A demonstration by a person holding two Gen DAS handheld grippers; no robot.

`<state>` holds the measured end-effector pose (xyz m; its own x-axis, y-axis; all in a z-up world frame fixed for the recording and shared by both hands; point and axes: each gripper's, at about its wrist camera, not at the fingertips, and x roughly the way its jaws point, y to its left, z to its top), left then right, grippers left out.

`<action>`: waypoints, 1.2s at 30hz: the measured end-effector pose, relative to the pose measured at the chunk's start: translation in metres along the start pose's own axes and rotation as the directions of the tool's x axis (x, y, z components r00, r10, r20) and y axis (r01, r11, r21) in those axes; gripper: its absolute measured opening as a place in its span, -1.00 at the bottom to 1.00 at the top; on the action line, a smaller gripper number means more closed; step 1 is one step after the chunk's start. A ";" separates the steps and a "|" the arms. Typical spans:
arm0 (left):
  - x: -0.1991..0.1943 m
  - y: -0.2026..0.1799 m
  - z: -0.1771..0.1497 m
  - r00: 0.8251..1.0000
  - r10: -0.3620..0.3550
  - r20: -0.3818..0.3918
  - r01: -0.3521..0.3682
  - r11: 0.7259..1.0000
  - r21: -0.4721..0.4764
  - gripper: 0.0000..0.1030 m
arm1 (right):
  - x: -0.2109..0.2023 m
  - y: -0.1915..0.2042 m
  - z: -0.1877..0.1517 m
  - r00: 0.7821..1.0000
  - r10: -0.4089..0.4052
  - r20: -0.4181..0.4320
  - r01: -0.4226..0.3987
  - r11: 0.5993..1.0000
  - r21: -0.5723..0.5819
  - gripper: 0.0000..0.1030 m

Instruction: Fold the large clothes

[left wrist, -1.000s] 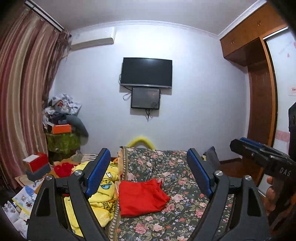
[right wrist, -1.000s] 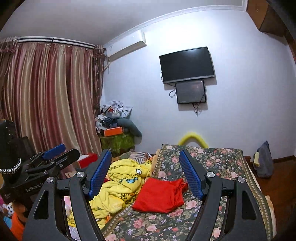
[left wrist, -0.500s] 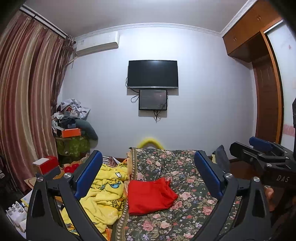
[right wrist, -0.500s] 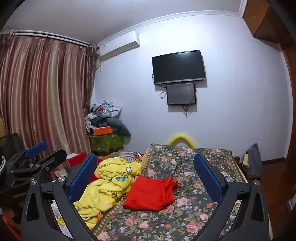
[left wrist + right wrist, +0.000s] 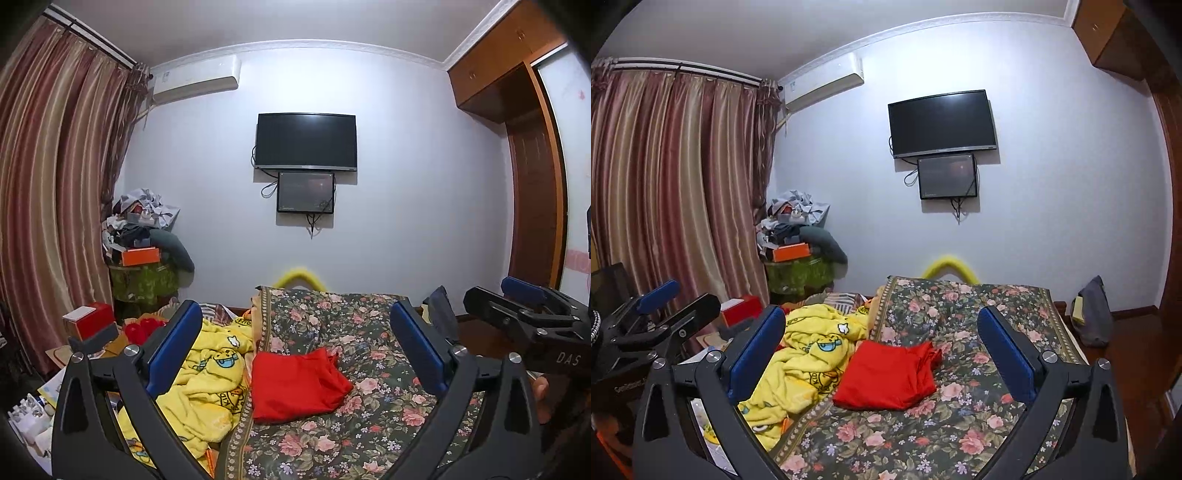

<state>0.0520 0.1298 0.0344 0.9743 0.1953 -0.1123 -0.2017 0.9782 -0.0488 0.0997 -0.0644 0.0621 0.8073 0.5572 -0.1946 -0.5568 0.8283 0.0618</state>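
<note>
left gripper [image 5: 295, 347]: jaws wide, just been opening, gripping nothing | right gripper [image 5: 881, 349]: jaws wide, just been opening, gripping nothing | red garment [image 5: 297, 384]: folded, lower centre of both frames, on floral bedspread [image 5: 369, 369], beyond the fingertips, framed between them, untouched | yellow blanket [image 5: 210, 373]: left of it
</note>
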 end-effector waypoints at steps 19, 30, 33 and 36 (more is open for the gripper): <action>0.009 0.002 -0.007 0.999 -0.020 -0.034 0.020 1.000 -0.003 0.99 | 0.003 -0.006 -0.001 0.999 0.002 -0.032 -0.001 0.999 0.032 1.00; 0.015 0.005 -0.009 0.998 -0.033 -0.061 0.032 0.999 -0.016 0.99 | 0.002 -0.011 -0.002 0.999 -0.008 -0.037 0.009 0.999 0.045 1.00; 0.015 0.005 -0.011 0.997 -0.041 -0.066 0.040 0.999 -0.021 0.99 | 0.002 -0.011 -0.002 0.999 -0.014 -0.036 0.016 0.999 0.048 1.00; 0.015 0.005 -0.011 0.996 -0.049 -0.070 0.048 0.999 -0.024 0.99 | 0.002 -0.011 -0.001 0.999 -0.017 -0.035 0.019 0.999 0.050 1.00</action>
<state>0.0645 0.1365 0.0212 0.9737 0.1414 -0.1785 -0.1573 0.9844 -0.0782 0.1073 -0.0731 0.0600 0.8093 0.5406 -0.2299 -0.5312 0.8405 0.1066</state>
